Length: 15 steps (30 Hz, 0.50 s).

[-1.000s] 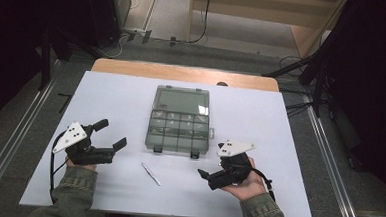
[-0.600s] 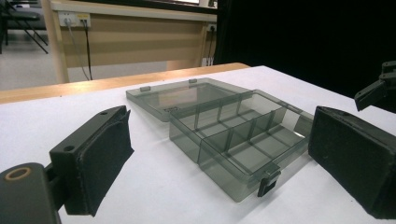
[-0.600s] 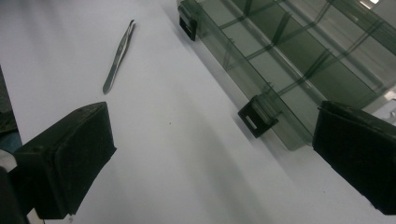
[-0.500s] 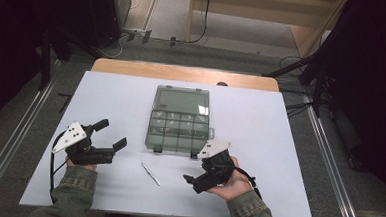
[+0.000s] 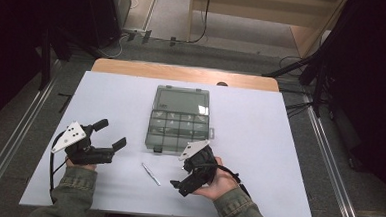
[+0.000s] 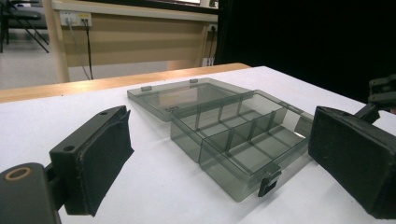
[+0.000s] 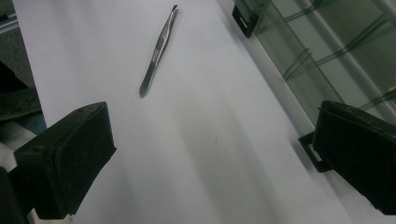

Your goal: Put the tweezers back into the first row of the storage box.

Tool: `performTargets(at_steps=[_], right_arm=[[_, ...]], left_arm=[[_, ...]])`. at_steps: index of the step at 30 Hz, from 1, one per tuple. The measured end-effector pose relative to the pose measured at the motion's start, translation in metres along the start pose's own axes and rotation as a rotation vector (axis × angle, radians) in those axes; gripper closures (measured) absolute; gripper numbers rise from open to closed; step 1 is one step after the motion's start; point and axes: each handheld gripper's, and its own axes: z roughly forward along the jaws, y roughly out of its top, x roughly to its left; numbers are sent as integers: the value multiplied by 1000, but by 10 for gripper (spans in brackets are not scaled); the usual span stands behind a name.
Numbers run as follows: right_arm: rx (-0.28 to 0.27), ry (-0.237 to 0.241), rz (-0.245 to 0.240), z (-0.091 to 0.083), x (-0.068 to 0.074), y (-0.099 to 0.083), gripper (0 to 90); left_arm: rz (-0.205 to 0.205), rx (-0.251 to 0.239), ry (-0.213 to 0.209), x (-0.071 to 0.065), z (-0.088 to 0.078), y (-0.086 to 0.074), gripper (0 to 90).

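Note:
A clear grey compartment box (image 5: 180, 123) lies open on the white table (image 5: 259, 142), its lid flat behind it. Metal tweezers (image 5: 151, 174) lie in front of the box's near left corner. My right gripper (image 5: 181, 175) is open just right of the tweezers and points at them. In the right gripper view the tweezers (image 7: 159, 51) lie ahead between the pads (image 7: 70, 154) of the right gripper (image 7: 215, 154), with the box's edge (image 7: 327, 46) to the right. My left gripper (image 5: 111, 134) is open left of the box, and in its own view the left gripper (image 6: 224, 149) faces the box (image 6: 233, 140).
A wooden strip (image 5: 183, 73) runs along the table's far edge. Metal rails (image 5: 328, 160) flank the table, and cables lie on the floor behind. Bare white tabletop spreads to the right of the box and between the two hands.
My right gripper has moved left from the box's near right corner toward the tweezers and turned to point at them. The left gripper has stayed still.

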Motion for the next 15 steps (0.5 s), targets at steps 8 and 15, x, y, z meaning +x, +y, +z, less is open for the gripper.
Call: performTargets(at_steps=[8, 15], right_arm=[[60, 26, -12, 14, 3, 12, 0], [180, 31, -11, 27, 9, 30, 0]], left_arm=[[-4, -1, -2, 0, 0, 0, 58], [-6, 0, -2, 0, 0, 0, 58]])
